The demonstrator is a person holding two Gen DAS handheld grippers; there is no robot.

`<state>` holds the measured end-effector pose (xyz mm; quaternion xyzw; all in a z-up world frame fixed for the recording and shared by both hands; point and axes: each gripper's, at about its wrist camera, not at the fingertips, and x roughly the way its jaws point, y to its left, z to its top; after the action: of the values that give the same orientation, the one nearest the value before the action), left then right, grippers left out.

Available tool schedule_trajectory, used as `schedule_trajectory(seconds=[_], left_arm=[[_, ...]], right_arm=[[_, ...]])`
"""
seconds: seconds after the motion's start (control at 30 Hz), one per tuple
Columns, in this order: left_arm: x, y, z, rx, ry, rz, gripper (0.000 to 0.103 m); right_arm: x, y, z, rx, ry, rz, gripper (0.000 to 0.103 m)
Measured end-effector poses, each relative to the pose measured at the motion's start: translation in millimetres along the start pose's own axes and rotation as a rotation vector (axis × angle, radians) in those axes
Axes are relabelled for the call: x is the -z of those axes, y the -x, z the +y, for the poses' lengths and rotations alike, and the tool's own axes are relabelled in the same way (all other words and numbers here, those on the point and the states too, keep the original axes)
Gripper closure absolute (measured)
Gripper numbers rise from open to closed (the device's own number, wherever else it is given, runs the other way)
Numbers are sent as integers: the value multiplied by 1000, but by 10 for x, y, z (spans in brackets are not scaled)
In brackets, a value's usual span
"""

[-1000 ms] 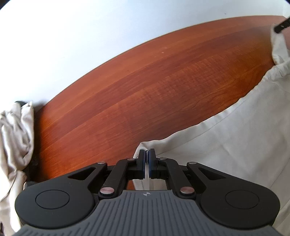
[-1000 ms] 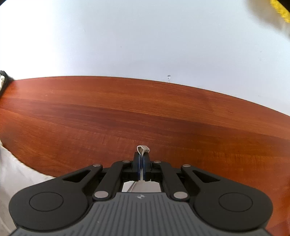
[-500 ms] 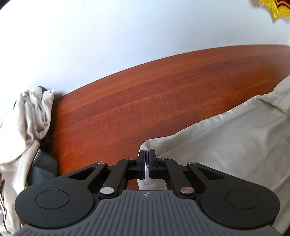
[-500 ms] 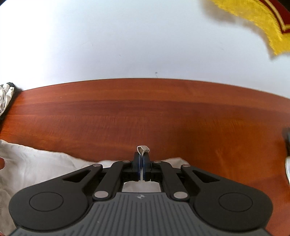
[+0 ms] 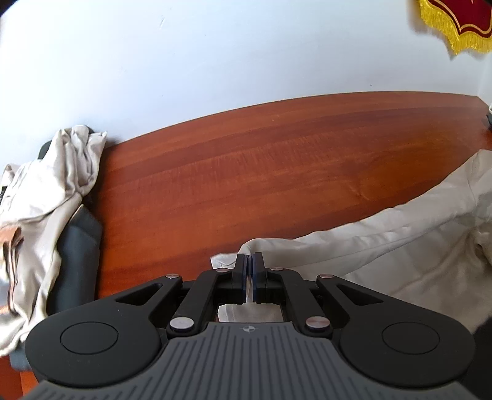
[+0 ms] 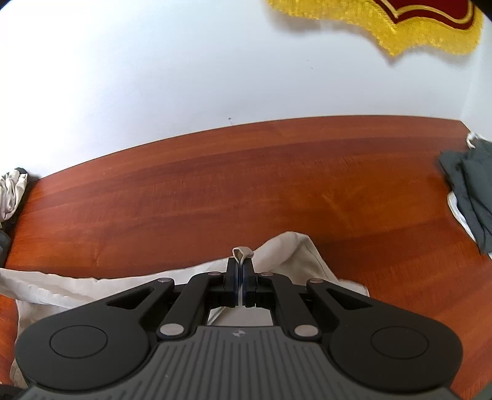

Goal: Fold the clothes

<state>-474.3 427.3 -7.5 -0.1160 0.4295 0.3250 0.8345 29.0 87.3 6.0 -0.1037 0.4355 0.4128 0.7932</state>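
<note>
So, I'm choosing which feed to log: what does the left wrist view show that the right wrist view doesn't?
Left wrist only: the left gripper pinching the cream garment, and a dark grey item under the crumpled cloth pile. Right wrist only: the right gripper pinching the garment, and folded dark clothes. Both: wooden table, white wall, fringed pennant.

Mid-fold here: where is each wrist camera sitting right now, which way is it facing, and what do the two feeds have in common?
Left wrist: sits behind the left gripper, facing across the wooden table to the wall; its shut fingers pinch the cream garment; crumpled clothes lie left.
Right wrist: sits behind the right gripper, facing the same way; its fingers pinch the same garment; dark clothes lie right.
Shared: table, cream garment, crumpled clothes, fringed pennant.
</note>
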Motion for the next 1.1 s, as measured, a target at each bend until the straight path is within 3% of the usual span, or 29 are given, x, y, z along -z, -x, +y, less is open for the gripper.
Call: schedule_trajectory(seconds=[0.23,0.57,0.73,0.93,1.1], left_arm=[[270,205,-85,-6,20,36,99],[733,-71,-234,-50,1,128,99],[858,-256,-298,-70,-16,151,99],[942,-366,-380,-90,-46,156,99],[878,-201,-365,-108,-24,112,99]], right_arm=[[411,145,-120,10,-37,31,100],[962,214,-271,38,-84,87,100],[1180,50,-326,74,-88,129,100],[1370,-184,-359,91,-97,168,100],[1392,-99,-343,82,-105,156,100]])
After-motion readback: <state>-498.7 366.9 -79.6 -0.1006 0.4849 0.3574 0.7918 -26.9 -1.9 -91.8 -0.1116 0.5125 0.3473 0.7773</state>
